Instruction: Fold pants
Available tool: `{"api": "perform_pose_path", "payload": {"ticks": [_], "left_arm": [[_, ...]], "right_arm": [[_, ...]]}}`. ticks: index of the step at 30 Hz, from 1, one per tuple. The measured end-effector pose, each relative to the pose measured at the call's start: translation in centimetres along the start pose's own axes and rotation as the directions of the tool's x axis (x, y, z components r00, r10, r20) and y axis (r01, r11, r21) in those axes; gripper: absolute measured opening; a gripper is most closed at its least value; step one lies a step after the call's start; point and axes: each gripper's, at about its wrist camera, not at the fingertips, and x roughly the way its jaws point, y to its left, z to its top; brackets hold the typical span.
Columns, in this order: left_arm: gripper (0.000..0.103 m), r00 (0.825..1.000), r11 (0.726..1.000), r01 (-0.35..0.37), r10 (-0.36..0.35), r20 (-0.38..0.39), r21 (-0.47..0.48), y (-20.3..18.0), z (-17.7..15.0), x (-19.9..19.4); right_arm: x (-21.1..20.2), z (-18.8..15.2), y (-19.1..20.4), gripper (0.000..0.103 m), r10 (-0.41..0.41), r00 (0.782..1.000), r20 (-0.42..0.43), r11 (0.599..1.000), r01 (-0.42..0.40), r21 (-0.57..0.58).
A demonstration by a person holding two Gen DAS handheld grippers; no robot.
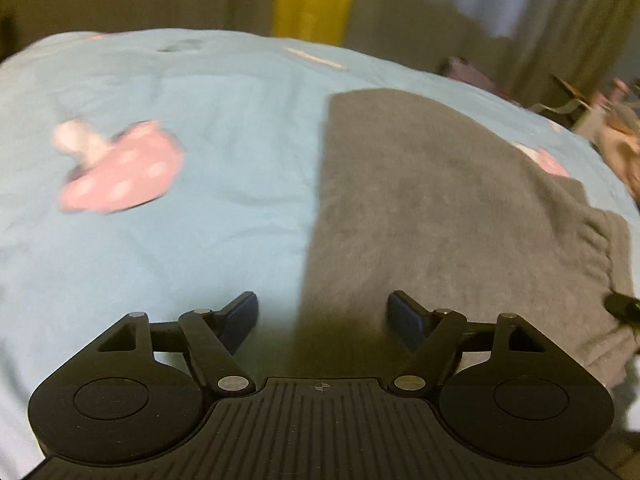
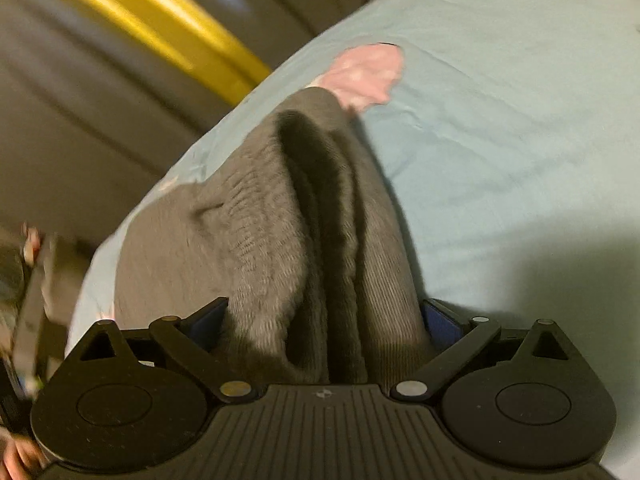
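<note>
Grey pants [image 1: 432, 200] lay flat on the light blue bedsheet [image 1: 200, 240], folded lengthwise by the look of it, one straight edge running up the middle of the left view. At the ribbed end [image 2: 248, 208] the cloth was bunched and raised, probably for carrying over in the next fold. Right gripper [image 2: 320, 320] was clamped on that thick bunch (jaws held fairly wide by the layers). Left gripper [image 1: 322, 316] hung over the straight edge, jaws spread, gripping nothing.

Dim, motion-blurred frames with curved fisheye edges.
</note>
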Motion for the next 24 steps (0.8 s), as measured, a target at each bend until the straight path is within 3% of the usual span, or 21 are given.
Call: {"api": "perform_pose_path", "payload": {"ticks": [5,10,12,14,16,17,19,20,22,23,24], "left_arm": [[0.088,0.994,0.991,0.11,-0.108,-0.035,0.078,-0.6,1.8,2.7],[0.097,0.98,0.98,0.196,-0.194,-0.048,0.04,-0.6,3.7,5.5],[0.096,0.982,0.982,0.184,-0.183,-0.04,0.045,-1.0,4.1,6.0],[0.087,0.985,0.983,0.171,-0.17,-0.026,0.062,-1.5,4.1,5.9],[0.068,0.982,0.979,0.187,-0.187,-0.006,0.084,-1.9,4.1,5.0],[0.054,0.979,0.975,0.201,-0.202,0.001,0.09,-2.0,4.0,4.6],[0.047,0.98,0.974,0.193,-0.197,0.022,0.116,-2.3,3.7,3.8],[0.047,0.98,0.974,0.191,-0.195,0.026,0.126,-2.4,3.6,3.9],[0.059,0.982,0.977,0.187,-0.19,0.018,0.1,-2.0,3.7,4.6],[0.071,0.983,0.98,0.183,-0.185,0.015,0.075,-1.9,3.8,5.0],[0.072,0.982,0.981,0.189,-0.19,0.013,0.045,-1.7,3.9,5.5]], "right_arm": [[1.7,2.0,0.1,0.099,0.047,0.998,-0.042,0.995,-0.05,-0.088],[3.5,3.6,0.4,0.099,0.069,0.996,-0.059,0.994,-0.074,-0.082],[3.9,3.7,0.9,0.087,0.063,0.997,-0.046,0.99,-0.068,-0.125],[3.9,3.6,1.2,0.073,0.057,0.998,-0.04,0.985,-0.062,-0.161],[3.7,3.6,1.3,0.071,0.067,0.997,-0.042,0.986,-0.072,-0.152],[3.5,3.6,1.6,0.07,0.055,0.997,-0.045,0.986,-0.061,-0.154],[2.8,3.2,2.7,0.07,0.051,0.998,-0.021,0.982,-0.054,-0.179],[2.8,3.1,2.9,0.072,0.053,0.999,-0.014,0.98,-0.055,-0.19],[3.6,3.2,2.7,0.076,0.021,0.999,-0.032,0.984,-0.026,-0.177],[4.2,3.4,2.4,0.077,0.017,0.999,-0.044,0.987,-0.024,-0.162],[4.7,3.6,2.1,0.077,0.032,0.998,-0.045,0.989,-0.038,-0.141]]}}
